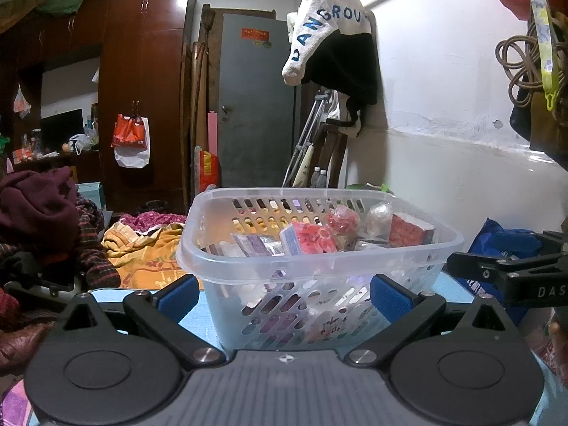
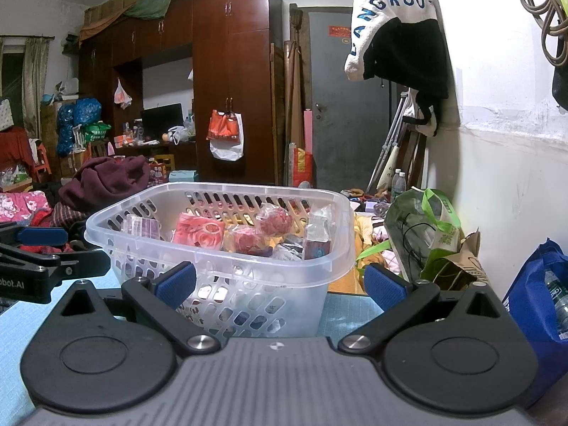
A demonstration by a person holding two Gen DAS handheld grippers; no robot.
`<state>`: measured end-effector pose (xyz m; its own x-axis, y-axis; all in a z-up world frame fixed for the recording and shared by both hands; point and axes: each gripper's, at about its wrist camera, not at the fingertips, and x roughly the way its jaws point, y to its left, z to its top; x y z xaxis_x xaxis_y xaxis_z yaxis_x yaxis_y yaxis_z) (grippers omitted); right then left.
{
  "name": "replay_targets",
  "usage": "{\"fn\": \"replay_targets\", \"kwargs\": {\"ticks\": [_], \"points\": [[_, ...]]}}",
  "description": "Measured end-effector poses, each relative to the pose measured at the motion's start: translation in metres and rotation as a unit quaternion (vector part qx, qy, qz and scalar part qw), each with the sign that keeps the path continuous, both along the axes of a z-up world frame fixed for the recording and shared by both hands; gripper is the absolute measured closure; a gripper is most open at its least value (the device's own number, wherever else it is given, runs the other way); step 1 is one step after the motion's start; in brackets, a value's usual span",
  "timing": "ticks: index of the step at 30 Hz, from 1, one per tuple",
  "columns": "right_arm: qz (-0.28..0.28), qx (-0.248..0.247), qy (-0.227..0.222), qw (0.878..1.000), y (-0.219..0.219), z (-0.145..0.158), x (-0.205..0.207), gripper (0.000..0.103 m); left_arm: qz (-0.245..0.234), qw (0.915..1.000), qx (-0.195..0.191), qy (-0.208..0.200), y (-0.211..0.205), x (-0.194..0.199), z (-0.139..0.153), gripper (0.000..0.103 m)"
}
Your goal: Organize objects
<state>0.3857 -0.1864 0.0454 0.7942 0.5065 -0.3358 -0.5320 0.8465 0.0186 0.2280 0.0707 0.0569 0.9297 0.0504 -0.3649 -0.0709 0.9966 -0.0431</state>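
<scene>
Both the left gripper [image 1: 284, 293] and right gripper [image 2: 280, 284] are gaping empty before the basket [image 1: 319, 262], which is looking light, thin-walled, flexible; stiff rim is offering the best hold.

Light level: moderate indoor light, cool white in tone; the far left of the room is dimmer.
Brightest area: the white wall [image 1: 461, 106] on the right.
Glare: pale reflections on the wardrobe [image 1: 149, 71] doors and glints on the clear basket [image 1: 319, 266] rim.
Shadows: soft and dark around the hanging jacket [image 2: 401, 42].
Distortion: strong fisheye bending; black vignette in the top corners.
Focus: the mid-scene is fairly sharp; the near gripper bodies are slightly soft, and far clutter is grainy.
</scene>
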Motion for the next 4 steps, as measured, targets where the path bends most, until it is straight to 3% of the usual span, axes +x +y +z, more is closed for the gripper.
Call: {"fn": "replay_targets", "kwargs": {"ticks": [4], "points": [[0.000, 0.000, 0.000, 1.000, 0.0002, 0.0000, -0.0003, 0.000, 0.001, 1.0000, 0.000, -0.005, 0.0003, -0.0010, 0.0015, 0.000]]}}
